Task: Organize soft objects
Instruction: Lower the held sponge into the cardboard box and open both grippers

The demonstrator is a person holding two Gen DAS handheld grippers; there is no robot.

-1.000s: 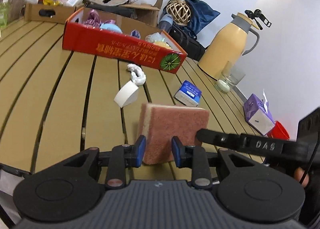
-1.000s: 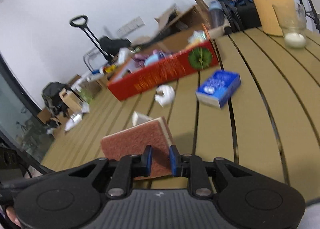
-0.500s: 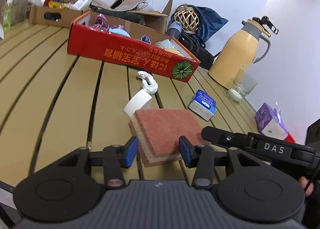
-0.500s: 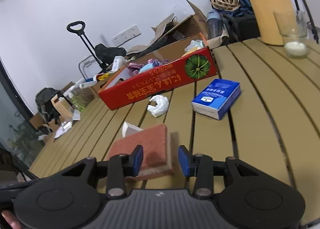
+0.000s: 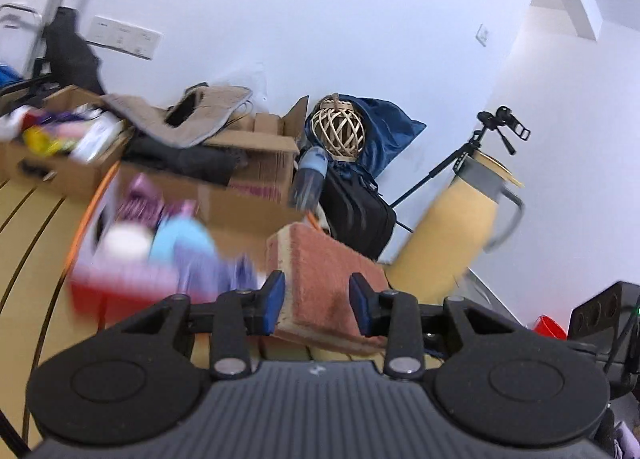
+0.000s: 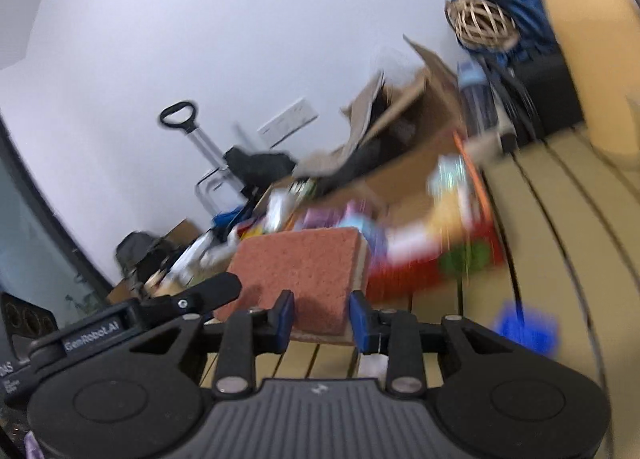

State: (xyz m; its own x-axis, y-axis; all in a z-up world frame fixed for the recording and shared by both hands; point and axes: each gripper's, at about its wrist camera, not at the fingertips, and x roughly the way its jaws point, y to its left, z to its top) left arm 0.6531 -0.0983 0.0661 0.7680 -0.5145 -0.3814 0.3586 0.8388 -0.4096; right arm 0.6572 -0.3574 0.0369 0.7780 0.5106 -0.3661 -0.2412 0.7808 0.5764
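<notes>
A reddish-brown scouring sponge (image 5: 320, 279) with a yellow foam layer is held up in the air between both grippers. My left gripper (image 5: 318, 301) is shut on one end of it. My right gripper (image 6: 320, 317) is shut on the other end of the sponge (image 6: 304, 271). The red cardboard box (image 5: 120, 283) with soft items lies just beyond, blurred; it also shows in the right wrist view (image 6: 420, 263). The left gripper's body (image 6: 120, 323) shows at the left of the right wrist view.
A yellow thermos jug (image 5: 448, 235) stands at the right on the slatted wooden table (image 6: 560, 243). A blue packet (image 6: 524, 329) lies on the table. Brown cardboard boxes (image 5: 256, 167), a black bag (image 5: 356, 215) and a wicker ball (image 5: 338, 133) are behind.
The sponge lay on the table between open fingers half a second ago. Both grippers have closed on it and lifted it toward the red box; the views are tilted up and blurred.
</notes>
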